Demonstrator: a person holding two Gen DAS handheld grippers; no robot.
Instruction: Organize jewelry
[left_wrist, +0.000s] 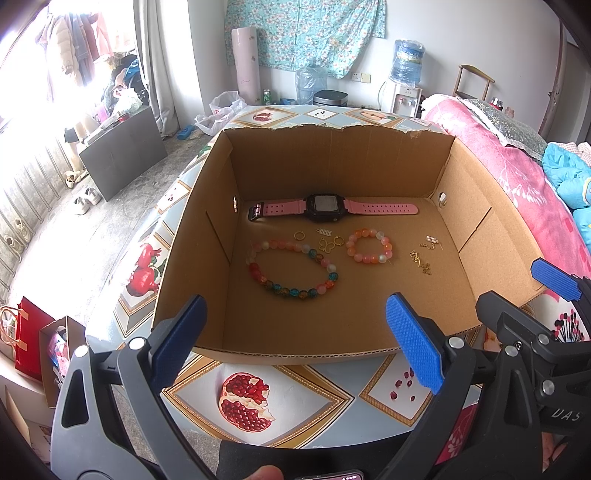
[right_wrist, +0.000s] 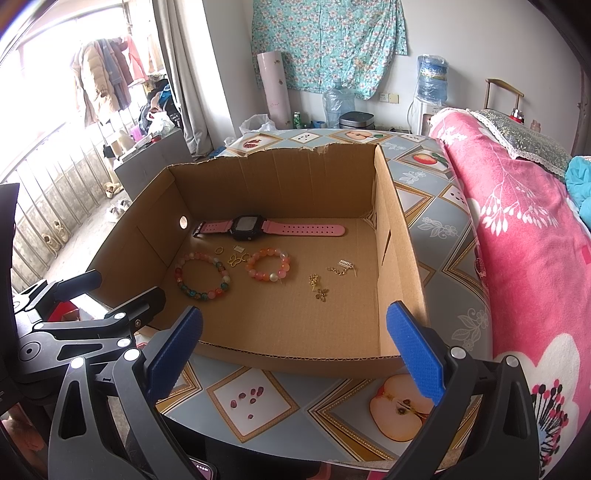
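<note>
Before the box's (left_wrist: 295, 356) near rim, both tongs gape.

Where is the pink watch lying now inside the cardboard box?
The pink watch lies flat on the floor of the cardboard box, along its far wall and slightly left of centre in both views, just beyond the two bead bracelets.

I see a plain brown cardboard box (left_wrist: 480, 236) on a grey-blue tablecloth (left_wrist: 295, 398) patterned with gold-edged diamonds and red pomegranates. Inside lies a watch (left_wrist: 325, 207) with a pink strap and black case, a large bracelet (left_wrist: 291, 271) of red, teal, amber and pale beads, and a small bracelet (left_wrist: 368, 245) in orange and pink. My gripper pads (left_wrist: 415, 341) are blue.
</note>
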